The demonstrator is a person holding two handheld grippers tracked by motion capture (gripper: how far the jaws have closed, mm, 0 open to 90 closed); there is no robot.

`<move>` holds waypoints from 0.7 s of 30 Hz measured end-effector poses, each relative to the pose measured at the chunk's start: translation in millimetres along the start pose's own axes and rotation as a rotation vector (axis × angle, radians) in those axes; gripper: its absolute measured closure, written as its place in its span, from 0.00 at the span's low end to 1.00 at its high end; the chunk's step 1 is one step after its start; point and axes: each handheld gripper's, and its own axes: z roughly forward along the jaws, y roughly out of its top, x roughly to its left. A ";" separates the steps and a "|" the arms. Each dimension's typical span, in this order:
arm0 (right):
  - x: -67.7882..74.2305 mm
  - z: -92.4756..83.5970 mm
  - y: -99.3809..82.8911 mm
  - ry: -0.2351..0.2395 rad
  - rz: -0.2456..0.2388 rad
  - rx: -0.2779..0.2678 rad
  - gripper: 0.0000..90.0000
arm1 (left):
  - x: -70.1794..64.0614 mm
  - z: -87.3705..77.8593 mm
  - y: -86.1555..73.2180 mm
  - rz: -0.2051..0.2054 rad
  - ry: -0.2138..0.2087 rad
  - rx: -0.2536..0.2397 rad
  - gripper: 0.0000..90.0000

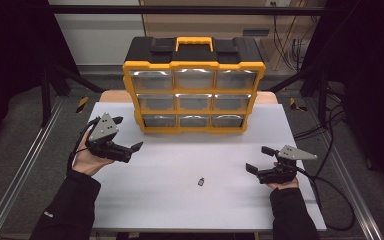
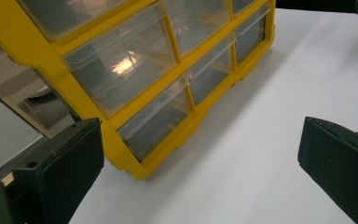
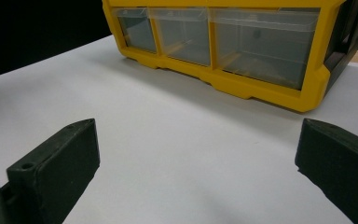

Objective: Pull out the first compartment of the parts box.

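1. At the near left of the white table, the left gripper is held in a person's hand with its jaws spread wide and nothing between them; one jaw tip points toward the cabinet, the other sits lower, nearer the table's middle.
2. Just ahead of those jaws, in the left gripper view, stands the lower left corner of the yellow drawer cabinet, near the gripper but not touching it. Its bottom-left clear drawer is closed, as are the drawers above and beside it.
3. Off to the right, the right gripper rests low in the other hand, jaws likewise wide apart and empty, aimed toward the table's middle.
4. Between the two grippers, somewhat closer to the right one and nearer the person than either set of jaws, a small dark part lies alone on the table; it is too small to identify. It is apart from both grippers.
5. Beyond the right gripper's jaws, the right gripper view shows bare white table and then the cabinet's bottom row of three clear drawers, well apart from the jaws.
6. Farther out, the cabinet stands upright at the far middle of the table, nine clear drawers in three rows, a black top and a yellow carry handle.
7. Dark sleeves cover both forearms, and a cable trails from the right gripper off the table's right edge.
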 end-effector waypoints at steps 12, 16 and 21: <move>0.2 0.3 -0.3 0.005 0.002 0.006 0.00 | -1.9 3.2 17.0 0.059 0.000 0.012 0.00; 0.4 0.7 -0.4 0.008 0.003 0.009 0.00 | -1.9 3.2 22.4 0.073 0.003 0.012 0.00; 0.2 0.6 -0.3 0.006 0.001 0.009 0.00 | -0.8 3.2 27.7 0.092 0.009 0.012 0.00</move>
